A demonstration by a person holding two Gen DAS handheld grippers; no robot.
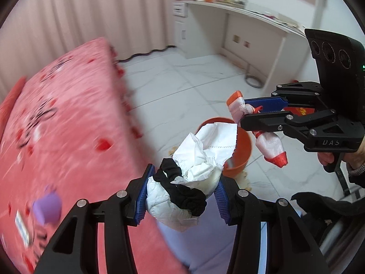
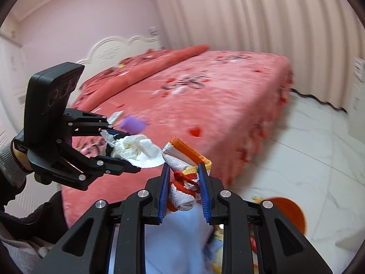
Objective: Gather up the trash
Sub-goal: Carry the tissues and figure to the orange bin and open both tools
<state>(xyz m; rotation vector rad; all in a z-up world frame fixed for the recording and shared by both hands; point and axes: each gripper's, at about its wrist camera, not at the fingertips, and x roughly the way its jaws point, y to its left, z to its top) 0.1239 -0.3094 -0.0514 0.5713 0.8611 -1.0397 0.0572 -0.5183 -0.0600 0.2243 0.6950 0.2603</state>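
Bed [image 2: 216, 96] with pink-red patterned cover fills the centre of the right wrist view; white carved headboard [image 2: 114, 48] at 10 o'clock. Pleated pale curtain [image 2: 262, 16] behind — 12 to 2 o'clock. White marbled floor tiles [image 1: 182, 86] throughout. White built-in tabletop [image 1: 239, 11] at 1 o'clock in the left wrist view, small items on it too blurred to identify. Dark cable [image 1: 146, 53] lies along the curtain foot.

The pink bedspread [image 1: 63, 118] is smeared by motion blur, its black and red pattern unreadable. The crumpled tissue wad [image 1: 200, 159] hides much of the orange bin [image 1: 241, 146]. Items on the far white counter [image 1: 239, 11] are too small to identify.
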